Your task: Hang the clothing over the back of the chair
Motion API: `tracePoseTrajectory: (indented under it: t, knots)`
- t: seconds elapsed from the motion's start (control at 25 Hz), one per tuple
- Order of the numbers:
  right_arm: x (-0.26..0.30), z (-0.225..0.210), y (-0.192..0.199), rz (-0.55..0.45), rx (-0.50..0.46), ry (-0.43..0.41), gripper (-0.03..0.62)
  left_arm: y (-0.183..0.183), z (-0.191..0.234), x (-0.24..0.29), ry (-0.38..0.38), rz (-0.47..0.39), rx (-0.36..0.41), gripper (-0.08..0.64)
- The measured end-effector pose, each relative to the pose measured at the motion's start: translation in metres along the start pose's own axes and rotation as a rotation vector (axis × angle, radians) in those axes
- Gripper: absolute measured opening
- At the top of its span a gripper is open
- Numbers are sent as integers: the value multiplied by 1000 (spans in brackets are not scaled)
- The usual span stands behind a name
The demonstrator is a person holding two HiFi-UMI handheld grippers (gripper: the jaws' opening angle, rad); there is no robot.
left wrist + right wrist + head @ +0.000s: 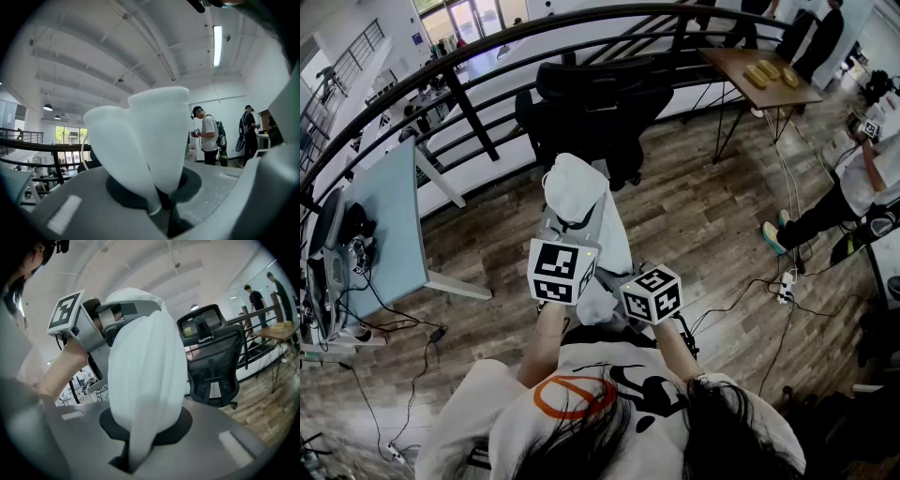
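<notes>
1. Left hand-held gripper (161,208): jaws closed tight on the white clothing (577,187), which bulges out ahead of them.
2. Right hand-held gripper (125,453): just beside the left, jaws nearly closed, pinching a fold of the same clothing.
3. Chair (595,112): ahead of both hand-held grippers, beyond the bunched clothing.

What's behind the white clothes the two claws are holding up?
A black office chair stands behind the white clothing, with a dark railing beyond it. The clothing covers part of the chair's lower half, so that bit cannot be seen.
</notes>
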State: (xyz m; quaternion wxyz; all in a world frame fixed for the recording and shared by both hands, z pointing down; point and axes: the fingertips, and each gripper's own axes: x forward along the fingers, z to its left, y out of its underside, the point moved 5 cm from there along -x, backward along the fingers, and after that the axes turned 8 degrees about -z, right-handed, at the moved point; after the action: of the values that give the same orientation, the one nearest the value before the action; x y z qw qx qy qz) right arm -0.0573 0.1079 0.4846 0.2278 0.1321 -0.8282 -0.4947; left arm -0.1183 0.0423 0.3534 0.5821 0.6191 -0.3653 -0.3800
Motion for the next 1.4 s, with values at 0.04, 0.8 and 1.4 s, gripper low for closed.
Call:
tracePoseTrajectory:
  t: [0.04,0.8,1.4]
  knots:
    - [1,1,2,1,2,3,77,1,0,-1,4,5,-1,175]
    - [5,7,6,12,13,-17,78,10,6,-1,50,26,-9,176]
    - [32,-2,-41,-23,-17,-1,78,-24,39,28,178,-11,42,176]
